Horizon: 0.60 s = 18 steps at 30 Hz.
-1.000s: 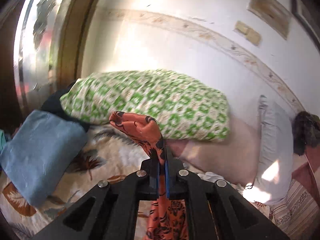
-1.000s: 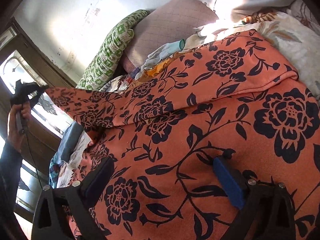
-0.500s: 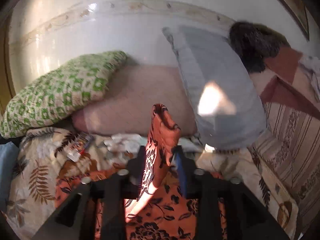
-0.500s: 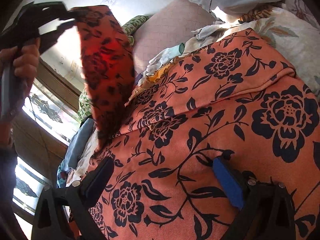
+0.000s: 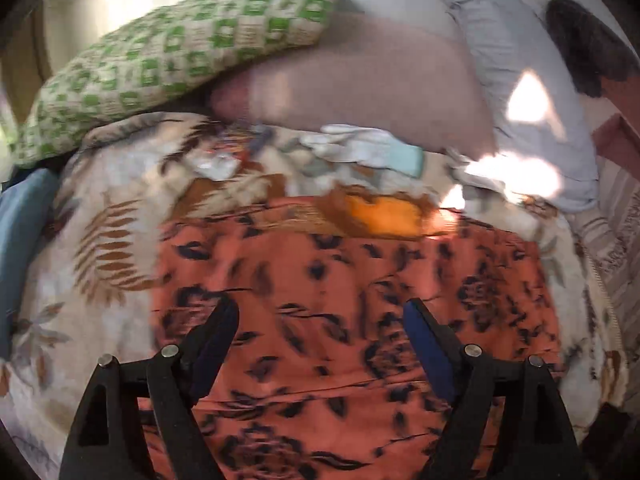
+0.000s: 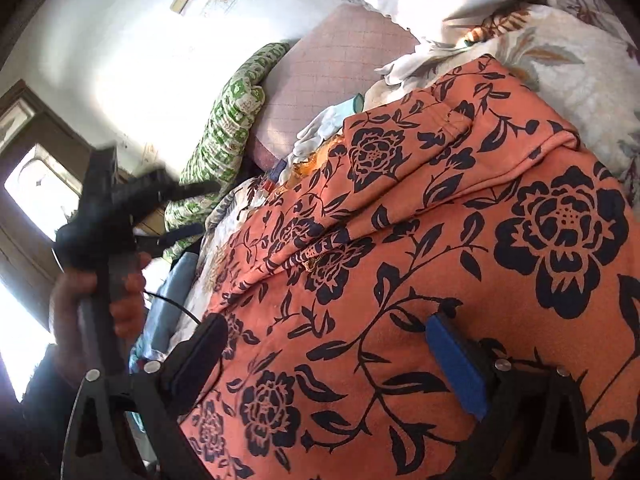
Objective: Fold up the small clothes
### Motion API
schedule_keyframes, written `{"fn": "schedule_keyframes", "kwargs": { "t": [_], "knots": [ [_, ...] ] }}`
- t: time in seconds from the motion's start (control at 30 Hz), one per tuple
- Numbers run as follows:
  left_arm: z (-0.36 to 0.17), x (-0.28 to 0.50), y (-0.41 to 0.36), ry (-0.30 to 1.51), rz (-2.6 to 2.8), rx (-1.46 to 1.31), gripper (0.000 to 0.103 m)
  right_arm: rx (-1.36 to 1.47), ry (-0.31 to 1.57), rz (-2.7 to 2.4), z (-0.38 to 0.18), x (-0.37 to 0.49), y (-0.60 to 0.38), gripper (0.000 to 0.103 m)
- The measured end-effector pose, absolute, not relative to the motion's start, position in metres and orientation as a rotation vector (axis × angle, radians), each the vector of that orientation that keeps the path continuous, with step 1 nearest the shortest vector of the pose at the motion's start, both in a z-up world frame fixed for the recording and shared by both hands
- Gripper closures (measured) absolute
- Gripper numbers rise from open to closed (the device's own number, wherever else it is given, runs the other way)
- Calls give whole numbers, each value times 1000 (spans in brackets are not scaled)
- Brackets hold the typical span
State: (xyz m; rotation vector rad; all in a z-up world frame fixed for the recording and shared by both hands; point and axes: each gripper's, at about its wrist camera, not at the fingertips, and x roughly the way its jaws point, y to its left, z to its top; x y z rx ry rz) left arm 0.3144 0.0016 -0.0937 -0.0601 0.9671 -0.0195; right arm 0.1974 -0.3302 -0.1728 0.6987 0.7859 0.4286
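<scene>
Since the earlier frame, the left gripper [image 5: 320, 320] has swung the corner of the orange floral garment [image 6: 460, 220] over and let it go: a second ago it pinched the cloth up high, half a second ago the flap hung between loosening fingers, now nothing sits between them. Its jaws are opening, fingers spread wide, hovering just over the cloth. In the right wrist view it shows blurred [image 6: 180, 200], gripped by the person's hand [image 6: 100, 288], off the garment's window-side edge.

Landmark = pink pillow [image 5: 360, 80]. Garment lies flat on the leaf-print bedspread [image 5: 100, 200], just on the near side of the pink pillow, with white gloves [image 5: 360, 148] and an orange scrap [image 5: 384, 212] between the two. Dropped flap now lies across the garment on the side toward the pink pillow, its edge a diagonal ridge in the right wrist view. Green-patterned pillow [image 5: 180, 48] leans on the pink pillow's window side, grey pillow [image 5: 520, 80] on the other.

Right gripper [image 6: 324, 340] has barely shifted: fingers spread, low over the near part of the cloth, nothing pinched. Can't tell whether the tips touch the fabric. Likely parked there to steady the base layer while the flap came over.

My read: one fold is laid, and the release was made low so the flap lands flat.
</scene>
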Motion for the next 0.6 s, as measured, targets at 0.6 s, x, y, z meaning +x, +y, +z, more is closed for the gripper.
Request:
{"fn": "schedule_keyframes", "kwargs": {
  "t": [0.6],
  "knots": [
    [-185,298,97,966,172,-159,9,1008,972,173,-170,360,-400,15]
  ]
}}
